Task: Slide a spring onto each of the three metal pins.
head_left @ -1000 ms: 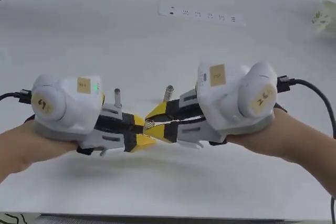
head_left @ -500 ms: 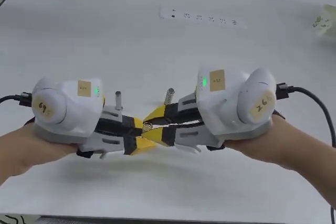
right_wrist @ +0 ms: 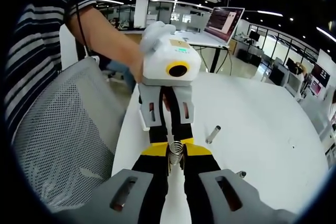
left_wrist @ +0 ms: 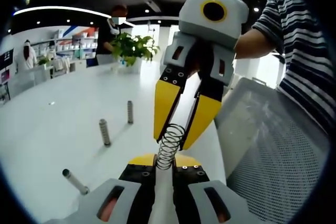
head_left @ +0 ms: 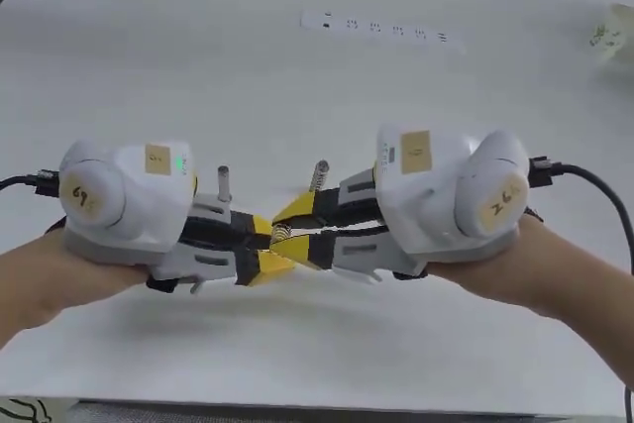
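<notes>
Right tool astride coiled spring (silvery)

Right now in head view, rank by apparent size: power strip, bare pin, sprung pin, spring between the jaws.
1. power strip, largest even though it is farthest away.
2. bare pin and sprung pin: they look alike, so no ranking.
3. held spring: mostly hidden by the jaws, so unsure.

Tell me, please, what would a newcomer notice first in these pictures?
The two grippers meet tip to tip near the bench's front edge, the left gripper and the right gripper, with a small spring between their yellow jaws. Just behind them on the white bench stand a bare pin and a spring-covered pin.
</notes>
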### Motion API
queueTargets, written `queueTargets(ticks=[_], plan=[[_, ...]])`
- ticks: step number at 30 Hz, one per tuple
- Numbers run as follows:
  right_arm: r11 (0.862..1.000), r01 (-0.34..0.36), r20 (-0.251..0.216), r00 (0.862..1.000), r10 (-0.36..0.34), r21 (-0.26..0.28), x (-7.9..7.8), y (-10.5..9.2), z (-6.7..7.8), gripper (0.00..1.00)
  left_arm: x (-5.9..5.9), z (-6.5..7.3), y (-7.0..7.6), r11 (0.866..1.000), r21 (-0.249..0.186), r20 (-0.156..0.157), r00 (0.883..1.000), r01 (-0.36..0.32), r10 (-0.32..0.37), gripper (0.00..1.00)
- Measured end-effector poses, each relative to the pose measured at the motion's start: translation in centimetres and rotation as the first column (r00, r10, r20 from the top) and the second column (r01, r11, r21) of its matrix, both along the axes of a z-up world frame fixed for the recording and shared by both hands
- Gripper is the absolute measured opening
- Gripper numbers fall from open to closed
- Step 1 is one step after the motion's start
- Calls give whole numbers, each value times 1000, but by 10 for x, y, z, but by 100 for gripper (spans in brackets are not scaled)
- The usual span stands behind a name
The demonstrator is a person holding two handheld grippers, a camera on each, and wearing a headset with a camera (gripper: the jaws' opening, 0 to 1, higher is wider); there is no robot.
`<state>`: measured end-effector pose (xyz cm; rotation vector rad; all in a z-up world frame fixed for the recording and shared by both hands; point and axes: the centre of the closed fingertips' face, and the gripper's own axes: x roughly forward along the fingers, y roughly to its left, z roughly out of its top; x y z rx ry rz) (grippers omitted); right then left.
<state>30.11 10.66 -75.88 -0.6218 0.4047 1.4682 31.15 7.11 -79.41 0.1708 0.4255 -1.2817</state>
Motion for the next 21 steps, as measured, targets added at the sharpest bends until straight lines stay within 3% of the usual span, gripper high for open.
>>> queueTargets(ticks=[9,11,13,21], plan=[[1000,-7,12,1000,7,-6,2,0,0,7,4,1,1,999,-17,-18,999,-28,27,5],[1000,-9,13,1000,9,-12,2,0,-1,7,4,1,0,999,-32,-42,998,-40,38,5],[1000,-10,12,1000,10,-15,2,0,-2,7,4,2,0,999,-33,-30,999,-39,38,6],[1000,-4,27,1000,5,-24,6,-1,-5,7,6,1,2,997,-37,-43,997,-61,59,10]])
